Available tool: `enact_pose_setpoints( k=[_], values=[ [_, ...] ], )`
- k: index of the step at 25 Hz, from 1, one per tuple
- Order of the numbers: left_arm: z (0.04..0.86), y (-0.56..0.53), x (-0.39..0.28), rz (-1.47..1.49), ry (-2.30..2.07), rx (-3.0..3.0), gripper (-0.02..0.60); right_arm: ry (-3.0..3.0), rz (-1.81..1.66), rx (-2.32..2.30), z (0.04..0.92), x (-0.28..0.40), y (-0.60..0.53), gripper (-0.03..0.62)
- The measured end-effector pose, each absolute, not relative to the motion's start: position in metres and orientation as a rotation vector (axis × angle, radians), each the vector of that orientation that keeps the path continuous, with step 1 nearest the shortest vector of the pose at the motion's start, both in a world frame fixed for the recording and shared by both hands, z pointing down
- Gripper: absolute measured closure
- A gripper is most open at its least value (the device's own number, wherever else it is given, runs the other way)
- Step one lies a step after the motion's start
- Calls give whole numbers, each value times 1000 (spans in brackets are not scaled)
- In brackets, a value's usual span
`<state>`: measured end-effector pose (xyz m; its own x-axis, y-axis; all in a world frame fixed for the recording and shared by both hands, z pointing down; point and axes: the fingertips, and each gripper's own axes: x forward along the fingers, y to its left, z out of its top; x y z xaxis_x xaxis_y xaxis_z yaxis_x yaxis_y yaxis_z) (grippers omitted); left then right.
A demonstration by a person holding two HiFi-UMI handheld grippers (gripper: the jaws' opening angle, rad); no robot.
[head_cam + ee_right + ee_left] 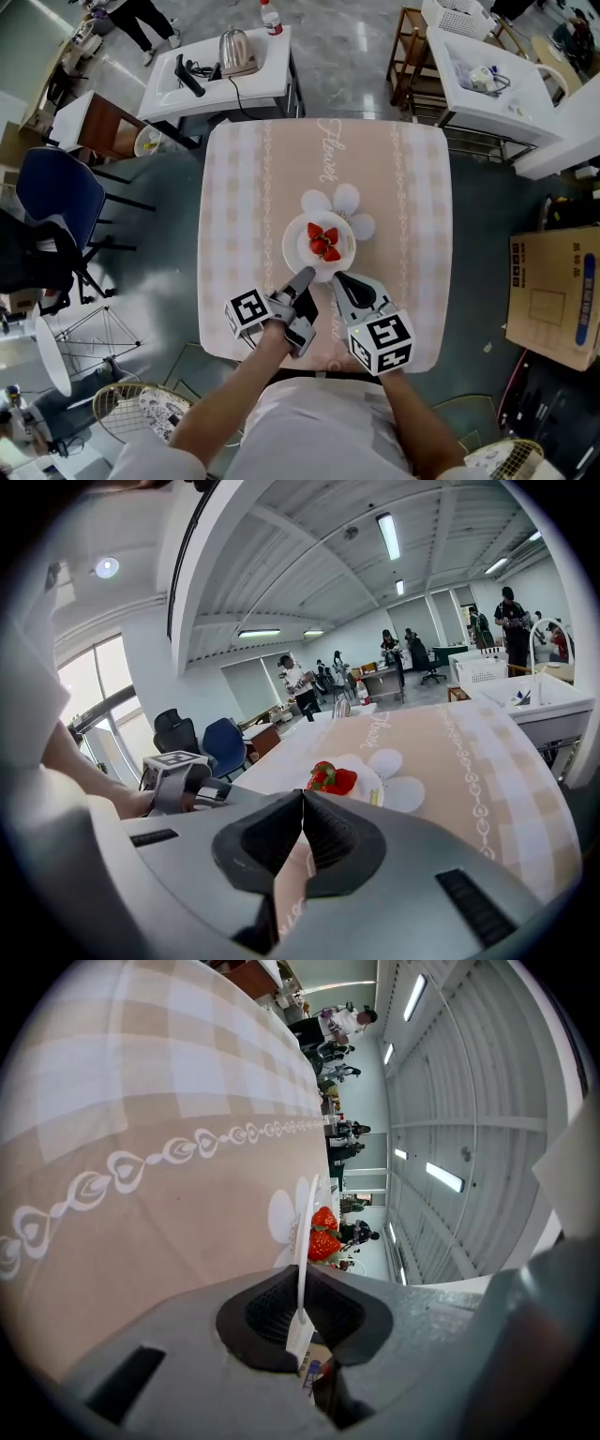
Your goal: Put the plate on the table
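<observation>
The left gripper [302, 278] is pinching the near rim of the white plate [292, 251] — jaws nearly closed on it. The plate is sitting on the pink-clothed table [234, 234], carrying strawberries [323, 242]. The right gripper [340, 279] is hovering just beside the rim — jaws pressed together, gripping nothing.

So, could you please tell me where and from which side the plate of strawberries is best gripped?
Grip the plate by its thin near rim, from the person's side: the strawberries fill the middle, and only the edge is slim enough for jaws. The left gripper is shut on it there.
</observation>
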<state>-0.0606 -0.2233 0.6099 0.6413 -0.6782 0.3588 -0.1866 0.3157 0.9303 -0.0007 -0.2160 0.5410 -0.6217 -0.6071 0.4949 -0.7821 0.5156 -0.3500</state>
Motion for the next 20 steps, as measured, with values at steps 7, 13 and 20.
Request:
enact_pose_setpoints(
  k=[7, 13, 20],
  values=[
    [620, -226, -53, -351, -878, 1228, 563, -2453, 854, 1142, 556, 1, -221, 589],
    [623, -229, -55, -357, -907, 1227, 561, -2463, 870, 1122, 562, 2, -222, 589],
    [628, -228, -55, -258, -952, 1249, 561, -2472, 880, 1099, 565, 1, -221, 589]
  ],
)
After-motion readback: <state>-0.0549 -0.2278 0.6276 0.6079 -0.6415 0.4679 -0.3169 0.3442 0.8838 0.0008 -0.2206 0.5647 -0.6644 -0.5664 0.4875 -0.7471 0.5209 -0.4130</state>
